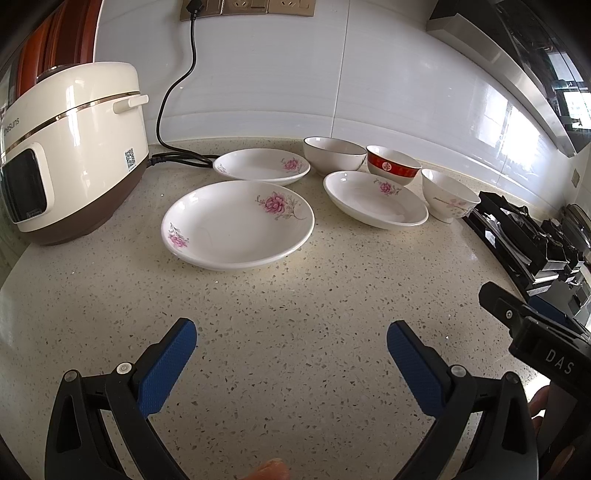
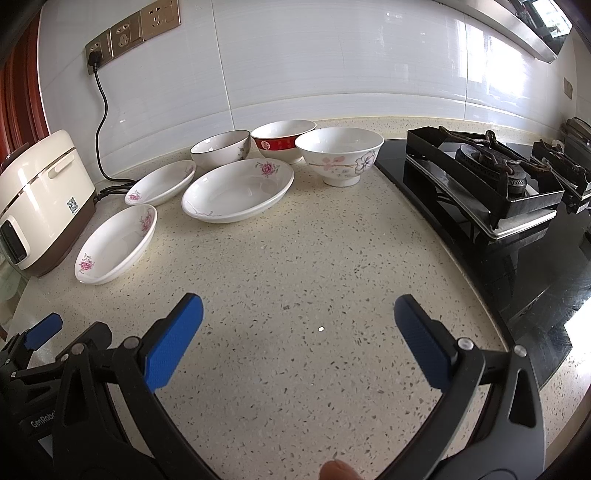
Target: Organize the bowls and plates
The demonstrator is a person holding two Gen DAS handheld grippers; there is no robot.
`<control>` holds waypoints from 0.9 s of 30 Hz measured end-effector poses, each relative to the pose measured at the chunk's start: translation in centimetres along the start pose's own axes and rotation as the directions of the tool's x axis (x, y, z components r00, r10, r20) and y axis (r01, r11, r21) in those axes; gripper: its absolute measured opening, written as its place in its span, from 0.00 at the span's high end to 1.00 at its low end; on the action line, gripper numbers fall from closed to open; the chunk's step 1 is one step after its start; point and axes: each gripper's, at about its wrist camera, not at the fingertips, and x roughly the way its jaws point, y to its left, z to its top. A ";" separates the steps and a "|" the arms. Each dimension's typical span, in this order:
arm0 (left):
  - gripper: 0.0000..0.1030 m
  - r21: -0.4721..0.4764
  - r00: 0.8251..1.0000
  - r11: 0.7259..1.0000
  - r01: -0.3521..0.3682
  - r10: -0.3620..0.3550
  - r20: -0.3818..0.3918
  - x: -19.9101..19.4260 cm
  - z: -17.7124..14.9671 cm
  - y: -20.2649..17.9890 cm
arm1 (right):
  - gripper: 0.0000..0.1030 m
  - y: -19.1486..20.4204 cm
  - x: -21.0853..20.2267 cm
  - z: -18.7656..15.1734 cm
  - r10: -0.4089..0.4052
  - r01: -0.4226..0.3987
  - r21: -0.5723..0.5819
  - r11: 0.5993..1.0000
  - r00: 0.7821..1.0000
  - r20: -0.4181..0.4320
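Three white floral plates lie on the speckled counter: a near plate, a far-left plate and a right plate. Behind them stand a white gold-rimmed bowl, a red-banded bowl and a flower-painted bowl. My left gripper hangs open over bare counter, well short of the near plate. My right gripper is open too, holding nothing. The right gripper's body shows in the left wrist view.
A cream rice cooker stands at the left, its black cord running to wall sockets. A black gas stove borders the counter on the right. A range hood hangs above it.
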 end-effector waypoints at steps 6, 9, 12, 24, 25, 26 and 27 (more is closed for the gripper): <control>0.00 -0.001 1.000 1.000 -0.001 0.001 -0.001 0.1 0.0 0.0 | 0.00 0.0 0.0 0.0 0.000 0.000 0.000 1.000 1.000 0.000; 0.00 -0.001 1.000 1.000 0.000 0.000 -0.001 0.1 0.0 0.0 | 0.00 0.0 0.0 0.0 0.000 0.000 -0.001 1.000 1.000 -0.002; 0.00 -0.001 1.000 1.000 0.000 0.000 -0.002 0.1 0.0 0.0 | 0.00 0.0 0.0 0.0 0.000 0.000 0.000 1.000 1.000 -0.002; 0.00 -0.055 0.997 0.996 0.075 -0.076 -0.023 0.6 0.0 1.0 | 0.00 -0.3 0.5 0.1 -0.007 0.008 0.022 1.000 1.000 -0.027; 0.00 -0.085 0.993 0.990 0.117 -0.119 -0.025 0.6 0.1 1.5 | 0.00 -0.2 0.5 0.1 -0.010 0.010 0.021 1.000 1.000 -0.026; 0.00 -0.121 0.986 0.980 0.160 -0.165 -0.027 0.7 0.1 2.1 | 0.00 -0.1 0.5 0.1 -0.011 0.011 0.019 1.000 1.000 -0.024; 0.00 -0.152 0.980 0.970 0.190 -0.197 -0.030 0.8 0.1 2.5 | 0.00 0.0 0.5 0.2 -0.011 0.012 0.014 1.000 1.000 -0.025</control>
